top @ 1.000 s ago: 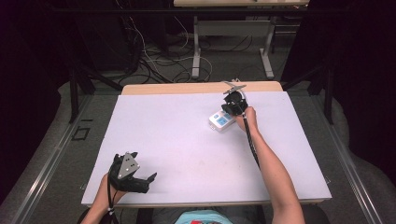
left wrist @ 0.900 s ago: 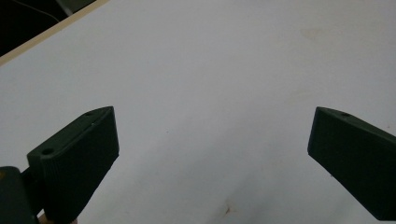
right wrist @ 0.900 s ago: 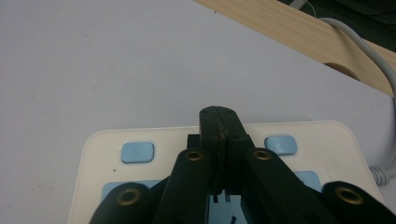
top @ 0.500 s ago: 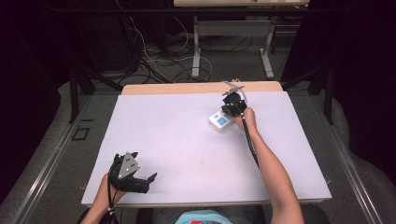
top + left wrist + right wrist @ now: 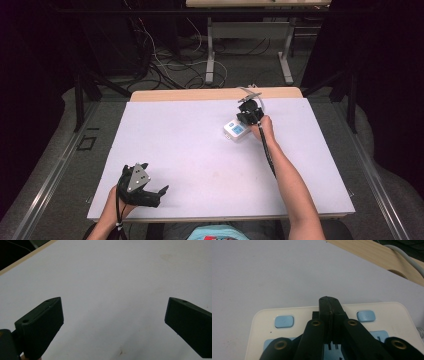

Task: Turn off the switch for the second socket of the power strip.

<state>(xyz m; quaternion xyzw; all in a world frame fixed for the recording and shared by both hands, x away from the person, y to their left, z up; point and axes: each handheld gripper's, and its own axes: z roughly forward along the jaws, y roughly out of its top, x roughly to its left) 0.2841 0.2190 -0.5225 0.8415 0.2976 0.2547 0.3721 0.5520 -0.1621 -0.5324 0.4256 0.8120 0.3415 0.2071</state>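
A white power strip [image 5: 234, 130] with blue switches lies on the white table [image 5: 200, 155] at the back right. My right gripper [image 5: 243, 120] stands over it, tips down, with its jaws shut. In the right gripper view the joined tips [image 5: 329, 302] sit just above the power strip [image 5: 387, 312], between two blue switches; I see nothing held between them. My left gripper [image 5: 155, 177] rests near the front left edge, jaws open. In the left gripper view the left gripper [image 5: 113, 315] has bare table between its fingers.
A wooden strip [image 5: 200, 94] runs along the table's far edge, and a grey cable [image 5: 402, 252] passes through a cutout in it. Behind the table are desk legs and loose cables on the floor [image 5: 165, 65]. The person's right forearm [image 5: 285, 175] crosses the right half of the table.
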